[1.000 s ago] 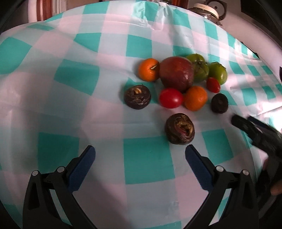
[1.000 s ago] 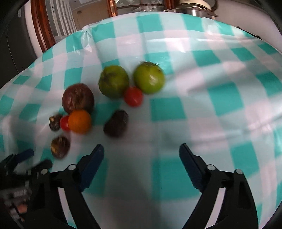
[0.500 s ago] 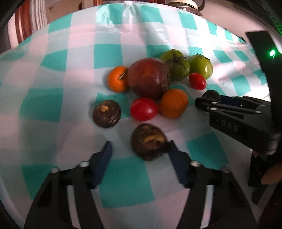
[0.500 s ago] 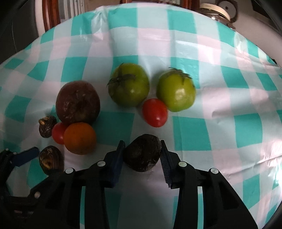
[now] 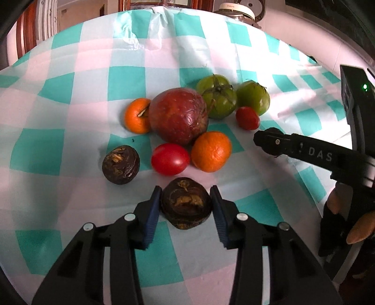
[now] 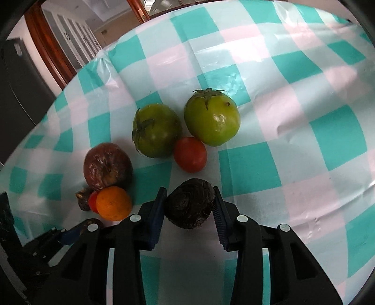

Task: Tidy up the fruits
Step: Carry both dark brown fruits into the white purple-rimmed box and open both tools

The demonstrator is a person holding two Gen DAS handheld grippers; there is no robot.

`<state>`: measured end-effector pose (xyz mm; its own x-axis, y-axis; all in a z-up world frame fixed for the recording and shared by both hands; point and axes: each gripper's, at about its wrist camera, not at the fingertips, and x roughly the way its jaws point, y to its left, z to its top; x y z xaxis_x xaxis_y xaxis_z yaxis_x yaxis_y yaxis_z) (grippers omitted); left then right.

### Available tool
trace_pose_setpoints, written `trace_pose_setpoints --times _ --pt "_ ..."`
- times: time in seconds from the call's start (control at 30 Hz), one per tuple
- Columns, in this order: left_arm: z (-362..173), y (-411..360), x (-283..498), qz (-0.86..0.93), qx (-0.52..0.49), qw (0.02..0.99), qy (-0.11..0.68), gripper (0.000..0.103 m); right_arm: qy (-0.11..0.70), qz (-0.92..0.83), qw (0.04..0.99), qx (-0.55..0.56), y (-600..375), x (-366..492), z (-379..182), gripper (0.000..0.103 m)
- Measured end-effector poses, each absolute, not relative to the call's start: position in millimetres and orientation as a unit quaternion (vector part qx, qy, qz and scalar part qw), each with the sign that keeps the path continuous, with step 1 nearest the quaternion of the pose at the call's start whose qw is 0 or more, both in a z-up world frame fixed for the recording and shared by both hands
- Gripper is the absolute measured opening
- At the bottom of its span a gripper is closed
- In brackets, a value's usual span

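Note:
Fruit lies in a cluster on a teal-and-white checked tablecloth. My left gripper has its blue pads against both sides of a dark brown round fruit, and its jaws are still closing. In the right wrist view my right gripper is shut on another dark brown fruit. Beyond them sit a big dark red fruit, two oranges, two red tomatoes, two green tomatoes and a third dark brown fruit. The right gripper's black body shows at the right of the left wrist view.
A person's fingers grip the right tool's handle. A white appliance with a lid stands past the table's far edge. A wooden door frame and a dark cabinet lie beyond the left edge.
Both grippers went from wide open to closed, each around a dark brown fruit. Both moved forward toward the cluster, and the right tool now reaches into the left wrist view.

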<state>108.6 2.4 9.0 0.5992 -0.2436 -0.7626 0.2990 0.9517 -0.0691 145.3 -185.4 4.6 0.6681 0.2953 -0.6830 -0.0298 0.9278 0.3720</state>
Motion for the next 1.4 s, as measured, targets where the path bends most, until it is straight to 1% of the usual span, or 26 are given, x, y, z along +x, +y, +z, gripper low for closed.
trace_pose_setpoints --times 0.1,0.2,0.3,0.37,0.5,0.67,0.83,0.97,1.13,1.23,1.4 --pt "15.4 11.3 103.0 -0.147 0.008 0.904 0.402 0.042 0.369 0.094 0.904 0.194 -199.5 133.7 9.0 0.039" --pt "20.4 20.1 84.7 -0.14 -0.012 0.911 0.389 0.042 0.317 0.108 0.917 0.218 -203.5 108.7 19.4 0.039" --pt "27.0 24.2 52.5 -0.148 -0.036 0.914 0.376 0.042 0.307 0.107 0.916 0.235 -204.2 71.8 20.2 0.039" --pt "34.3 25.7 23.2 -0.159 -0.043 0.92 0.354 0.042 0.297 0.101 0.919 0.239 -201.7 33.5 22.9 0.039" --pt "47.7 26.4 -22.9 -0.189 -0.056 0.928 0.316 0.042 0.259 0.109 0.934 0.222 -197.8 -47.4 35.8 0.039" --pt "51.8 17.9 -69.8 -0.225 -0.074 0.921 0.308 0.042 0.249 0.107 0.946 0.179 -205.4 -128.2 46.5 0.039" --pt "55.1 -18.8 -127.8 -0.277 -0.039 0.912 0.3 0.042 0.24 0.08 0.96 0.119 -224.5 -200.3 56.7 0.039" --pt "61.5 -67.6 -169.6 -0.337 0.014 0.895 0.291 0.042 0.249 0.032 0.964 0.086 -253.6 -243.9 52.1 0.039" --pt "55.1 -142.8 -221.3 -0.427 0.093 0.848 0.3 0.042 0.281 -0.035 0.955 0.094 -307.7 -294.8 28.6 0.039" --pt "44.4 -189.2 -249.6 -0.475 0.144 0.811 0.309 0.042 0.317 -0.095 0.938 0.101 -343.4 -320.6 4.4 0.039" --pt "3.8 -271.0 -294.4 -0.542 0.226 0.73 0.351 0.042 0.417 -0.189 0.878 0.141 -405.3 -346.2 -57.6 0.039"
